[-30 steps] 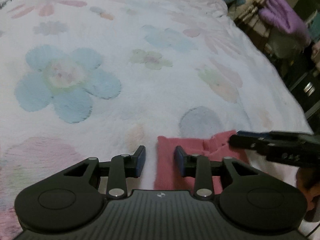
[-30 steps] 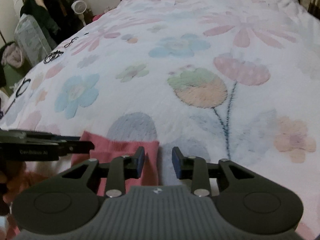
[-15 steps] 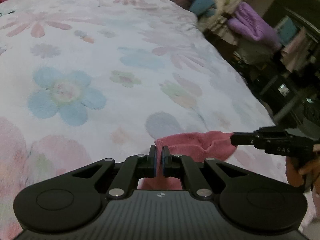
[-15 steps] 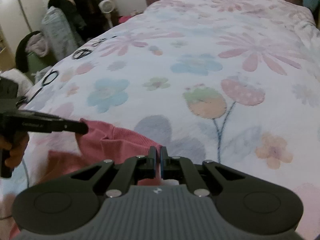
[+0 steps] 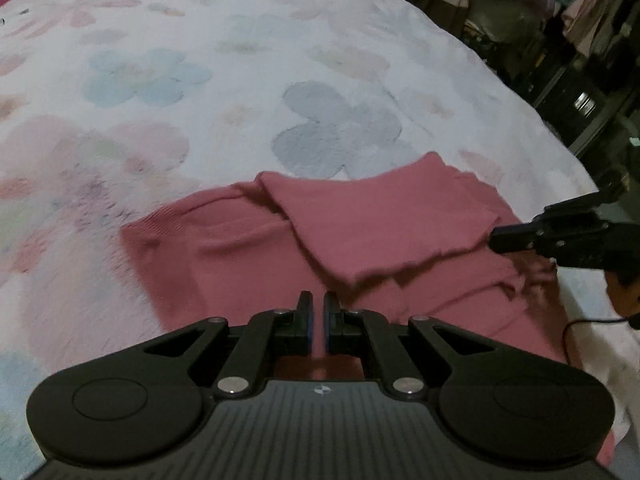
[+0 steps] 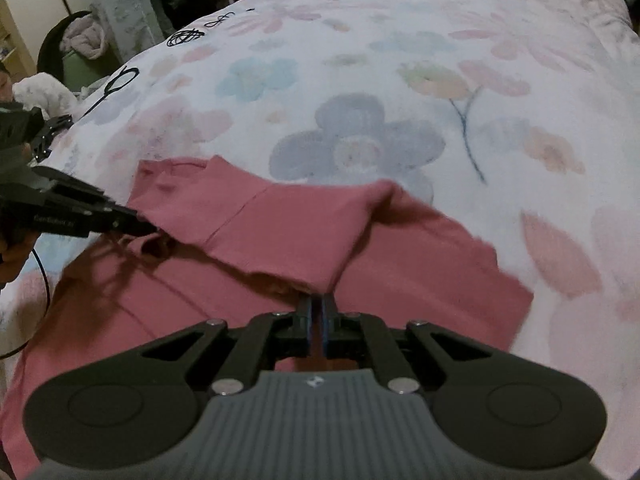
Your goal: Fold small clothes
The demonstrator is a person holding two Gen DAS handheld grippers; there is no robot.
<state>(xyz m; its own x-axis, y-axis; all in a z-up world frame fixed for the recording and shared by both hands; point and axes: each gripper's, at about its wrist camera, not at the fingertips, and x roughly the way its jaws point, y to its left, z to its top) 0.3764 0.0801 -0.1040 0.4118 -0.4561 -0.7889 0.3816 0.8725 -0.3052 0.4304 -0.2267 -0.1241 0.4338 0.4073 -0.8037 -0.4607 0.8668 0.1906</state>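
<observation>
Between both grippers, left gripper [image 5: 316,322] and right gripper [image 6: 316,326], the pink garment [image 5: 384,224] hangs pinched

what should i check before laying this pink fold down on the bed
1. Left gripper shut on the pink garment: ok.
2. Right gripper shut on the same edge: ok.
3. Folded flap lies over the lower layer: ok.
4. Flap edge straight between the jaws: not ok, it sags.
5. Edges lined up underneath: cannot tell.
6. Floral bedspread ahead free of clutter: ok.
</observation>
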